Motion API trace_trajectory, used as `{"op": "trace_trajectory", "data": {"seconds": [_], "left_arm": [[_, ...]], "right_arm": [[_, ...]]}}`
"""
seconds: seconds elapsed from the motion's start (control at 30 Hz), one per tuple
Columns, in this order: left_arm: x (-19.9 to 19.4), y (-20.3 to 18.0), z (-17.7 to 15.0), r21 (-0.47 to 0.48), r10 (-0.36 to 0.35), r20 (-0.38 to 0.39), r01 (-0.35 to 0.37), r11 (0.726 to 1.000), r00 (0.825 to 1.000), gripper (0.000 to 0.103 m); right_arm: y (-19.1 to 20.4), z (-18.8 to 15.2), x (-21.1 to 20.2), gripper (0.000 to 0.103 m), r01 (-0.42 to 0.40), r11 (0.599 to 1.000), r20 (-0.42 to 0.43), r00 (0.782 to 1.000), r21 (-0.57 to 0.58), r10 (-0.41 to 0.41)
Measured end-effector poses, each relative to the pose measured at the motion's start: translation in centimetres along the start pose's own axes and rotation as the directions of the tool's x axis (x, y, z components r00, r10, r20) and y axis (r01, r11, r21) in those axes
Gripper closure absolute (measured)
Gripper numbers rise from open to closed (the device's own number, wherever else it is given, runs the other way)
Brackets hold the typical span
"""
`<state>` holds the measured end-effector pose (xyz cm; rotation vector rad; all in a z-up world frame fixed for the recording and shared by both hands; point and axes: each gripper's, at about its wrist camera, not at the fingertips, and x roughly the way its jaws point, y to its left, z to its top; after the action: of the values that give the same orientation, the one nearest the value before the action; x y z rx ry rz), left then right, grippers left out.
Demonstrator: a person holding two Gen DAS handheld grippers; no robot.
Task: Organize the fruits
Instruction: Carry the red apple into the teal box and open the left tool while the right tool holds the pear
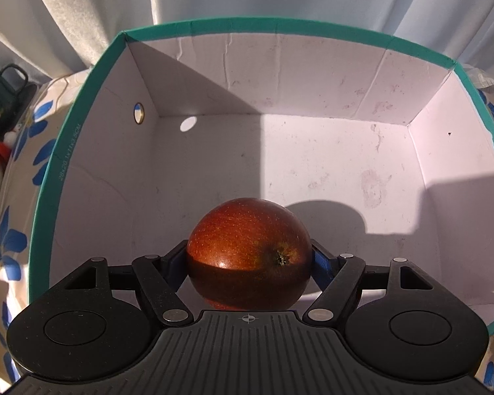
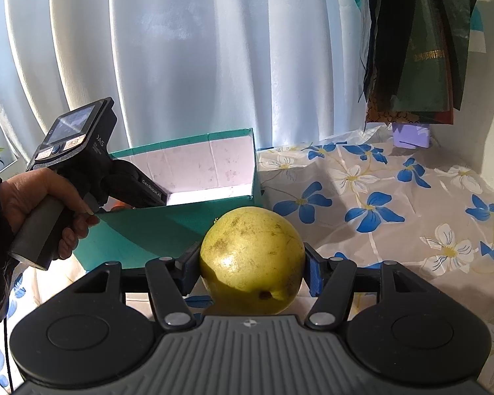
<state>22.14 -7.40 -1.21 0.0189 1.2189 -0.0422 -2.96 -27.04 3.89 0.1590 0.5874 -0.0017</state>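
Over the teal box (image 1: 280, 75), the left wrist view shows the left gripper (image 1: 249, 256) clamping a red apple (image 1: 247, 247) above the bare white floor inside. From the right wrist, the right gripper (image 2: 252, 271) grips a yellow-green fruit (image 2: 252, 263) before the box; only here appear the person's hand (image 2: 33, 204) and the floral table (image 2: 395, 197).

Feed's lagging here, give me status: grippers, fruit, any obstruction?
Left gripper shut on red apple, inside teal box. Right gripper shut on yellow fruit, outside box. Box otherwise empty, nothing blocking.
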Motion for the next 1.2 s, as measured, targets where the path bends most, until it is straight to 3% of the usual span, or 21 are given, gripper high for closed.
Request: {"op": "trace_trajectory", "data": {"seconds": [0.2,0.67,0.73,0.97,1.2], "left_arm": [[1.3,0.8,0.8,-0.055,-0.024,-0.104,0.018,0.998,0.994,0.025],[1.7,0.5,0.6,-0.054,0.009,-0.143,-0.017,0.998,0.990,0.024],[1.6,0.6,0.7,-0.056,0.015,-0.134,-0.023,0.998,0.991,0.016],[0.2,0.3,-0.3,-0.007,0.058,-0.036,-0.058,0.998,0.998,0.008],[-3.5,0.8,-3.3,-0.009,-0.011,0.086,0.012,1.000,0.996,0.007]], "right_arm": [[-0.4,0.1,-0.4,0.042,-0.003,1.000,0.008,1.000,0.005,0.003],[-1.0,-0.1,-1.2,0.042,0.004,1.000,0.019,1.000,0.015,-0.004],[-1.1,-0.1,-1.3,0.042,0.005,1.000,0.018,1.000,0.016,-0.005],[-1.3,-0.1,-1.2,0.042,0.019,1.000,0.014,1.000,0.018,-0.019],[-1.0,0.3,-0.2,0.042,0.018,1.000,0.003,1.000,0.007,-0.018]]}}
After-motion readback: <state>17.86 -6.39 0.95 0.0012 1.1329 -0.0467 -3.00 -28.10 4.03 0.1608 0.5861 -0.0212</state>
